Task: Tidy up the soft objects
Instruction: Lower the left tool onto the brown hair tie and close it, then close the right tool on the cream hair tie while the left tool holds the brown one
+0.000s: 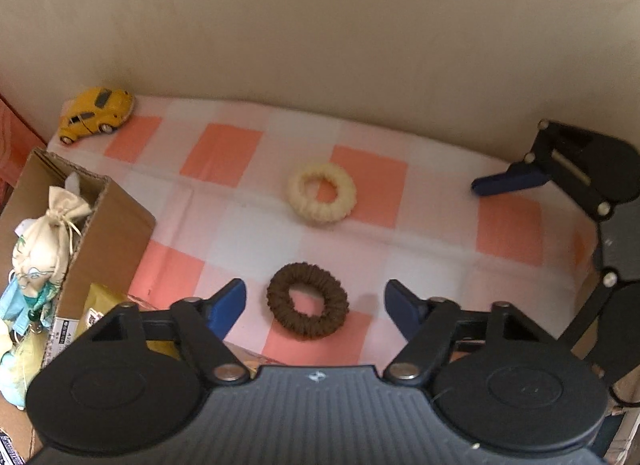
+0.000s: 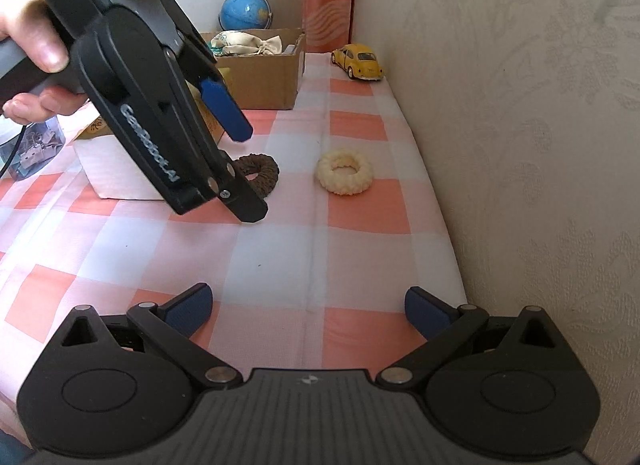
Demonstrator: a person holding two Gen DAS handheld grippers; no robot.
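While the left gripper (image 1: 314,307) was held above the checked cloth (image 1: 248,225), its fingers were kept apart around the brown ring (image 1: 307,302), untouched. Beyond it, the cream ring (image 1: 322,193) was left. Rightmost, the right gripper (image 2: 308,307) was held wide, with nothing between its fingers.

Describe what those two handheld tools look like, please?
Both match: the left tool and right tool have black ribbed bodies, round black discs either side, black linkage arms with silver rivets, and blue finger pads. The left one carries white lettering and a dark cable. No sleeve shows on the hand.
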